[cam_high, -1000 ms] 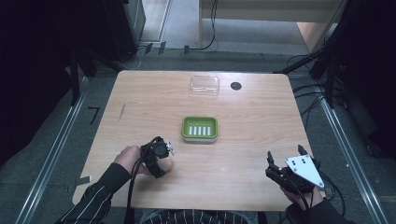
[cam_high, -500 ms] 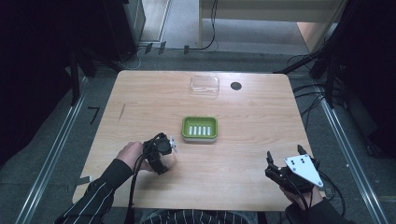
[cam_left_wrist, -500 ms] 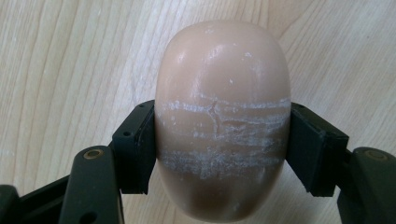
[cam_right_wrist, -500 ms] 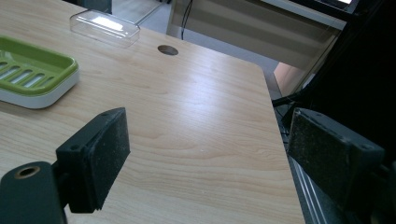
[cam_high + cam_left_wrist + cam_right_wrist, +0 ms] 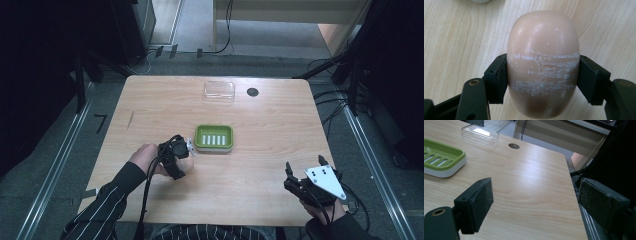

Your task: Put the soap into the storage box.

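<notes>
A smooth beige soap bar, scuffed with white streaks, sits between the two black jaws of my left gripper, which press on its sides just above the wooden table. In the high view the left gripper is at the table's front left, a little left of a green slotted soap dish on a white base. My right gripper rests near the front right edge. In the right gripper view its pads stand wide apart with nothing between them.
A clear plastic lid lies at the far side of the table, next to a round dark hole. The right gripper view shows the dish at its left and the lid farther off. Cables hang off the table's right.
My left gripper has carried the soap bar slightly forward and right, closer to the green dish. The right gripper has stayed where it was.
</notes>
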